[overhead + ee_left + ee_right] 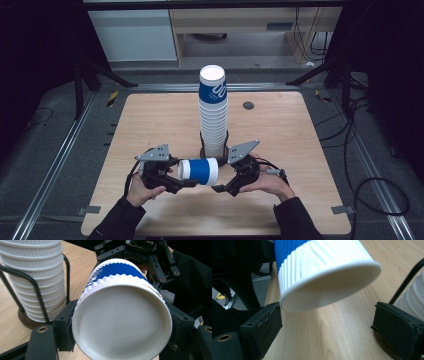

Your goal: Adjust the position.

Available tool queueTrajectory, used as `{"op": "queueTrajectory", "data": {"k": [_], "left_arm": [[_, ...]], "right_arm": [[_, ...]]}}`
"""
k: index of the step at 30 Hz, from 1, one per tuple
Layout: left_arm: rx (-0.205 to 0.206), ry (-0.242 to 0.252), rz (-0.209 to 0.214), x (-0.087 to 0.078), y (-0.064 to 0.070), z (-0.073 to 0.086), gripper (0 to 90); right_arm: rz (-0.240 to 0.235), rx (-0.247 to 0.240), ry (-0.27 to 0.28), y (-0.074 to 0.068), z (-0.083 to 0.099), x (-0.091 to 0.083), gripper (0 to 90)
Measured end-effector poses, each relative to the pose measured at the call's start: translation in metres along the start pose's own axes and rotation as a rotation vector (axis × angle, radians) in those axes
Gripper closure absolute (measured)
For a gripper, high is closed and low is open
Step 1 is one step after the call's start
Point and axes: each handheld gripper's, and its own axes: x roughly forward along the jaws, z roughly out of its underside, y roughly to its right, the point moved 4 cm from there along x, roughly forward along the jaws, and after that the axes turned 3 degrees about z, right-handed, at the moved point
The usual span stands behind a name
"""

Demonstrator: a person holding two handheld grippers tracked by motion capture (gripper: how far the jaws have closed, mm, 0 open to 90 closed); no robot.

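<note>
I hold one paper cup (199, 171) on its side between my two tools, just above the wooden surface (280, 130), near the front edge at about six o'clock from the tall cup stack (213, 112). The cup is white with a blue ribbed band; its closed bottom points toward my left, at nine o'clock, and its open mouth toward my right, at three o'clock.

My left gripper (181, 177) is clenched on the cup's bottom end: in the left gripper view the fingers (65, 326) press the cup (120, 315) from both sides, with the round white base facing the camera.

My right gripper (218, 187) sits at the mouth end. In the right gripper view its fingers (263, 325) stand spread wide, one pad just under the rim of the cup (322, 272), the other well apart from it at the right, so this tool is released and grips nothing.

The stack stands upright in a black wire holder (37, 292) on a round dark base, at twelve o'clock from the held cup and near the middle of the surface. In the left gripper view the stack (32, 270) rises at the left.
</note>
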Motion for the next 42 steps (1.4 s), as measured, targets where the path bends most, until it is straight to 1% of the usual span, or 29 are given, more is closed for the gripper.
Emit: {"op": "queueTrajectory", "data": {"k": [3,6,12,13,17,22,26,29,31,33,34,35,37,38,39,40,42], "left_arm": [[0.005,-0.010,0.020,0.003,0.002,0.001,25.5],[0.008,-0.011,0.042,0.005,0.004,0.001,25.6],[0.017,-0.021,0.062,0.010,0.007,0.002,25.6],[0.018,-0.024,0.067,0.010,0.008,0.002,25.6],[0.020,-0.030,0.071,0.012,0.008,0.002,25.6],[0.021,-0.033,0.077,0.013,0.008,0.003,25.7],[0.019,-0.033,0.081,0.012,0.008,0.003,25.8],[0.016,-0.034,0.081,0.012,0.008,0.003,25.6],[0.015,-0.030,0.071,0.012,0.008,0.002,25.3],[0.015,-0.032,0.069,0.011,0.007,0.002,21.9],[0.012,-0.038,0.064,0.009,0.006,0.002,20.0],[0.012,-0.039,0.059,0.009,0.006,0.002,18.9],[0.009,-0.048,0.057,0.006,0.004,0.002,18.1],[0.013,-0.054,0.044,0.004,0.003,0.002,17.5],[0.013,-0.054,0.044,0.004,0.003,0.002,17.7],[0.007,-0.075,0.050,0.003,0.002,0.004,17.1],[0.010,-0.110,0.036,0.004,0.000,0.007,16.1]], "right_arm": [[-0.023,0.005,0.008,-0.002,0.000,0.003,8.3],[-0.040,0.004,0.014,-0.004,-0.001,0.006,8.3],[-0.091,0.010,0.035,-0.008,-0.002,0.009,8.8],[-0.094,0.010,0.037,-0.008,-0.002,0.009,8.8],[-0.104,0.014,0.037,-0.009,-0.002,0.011,9.9],[-0.131,0.022,0.048,-0.010,-0.001,0.011,13.6],[-0.144,0.027,0.052,-0.009,-0.001,0.011,15.3],[-0.146,0.027,0.053,-0.009,-0.001,0.012,15.8],[-0.141,0.028,0.052,-0.009,-0.001,0.011,16.1],[-0.138,0.026,0.047,-0.009,-0.001,0.010,16.2],[-0.125,0.021,0.035,-0.008,0.000,0.009,16.4],[-0.122,0.020,0.034,-0.007,0.000,0.008,16.4],[-0.106,0.008,0.020,-0.006,0.001,0.006,16.4],[-0.090,0.000,0.003,-0.005,0.002,0.004,16.4],[-0.090,0.000,0.003,-0.005,0.002,0.004,16.4],[-0.065,-0.012,-0.017,-0.003,0.004,0.001,16.3],[-0.044,-0.024,-0.033,-0.002,0.005,-0.001,16.3]]}}
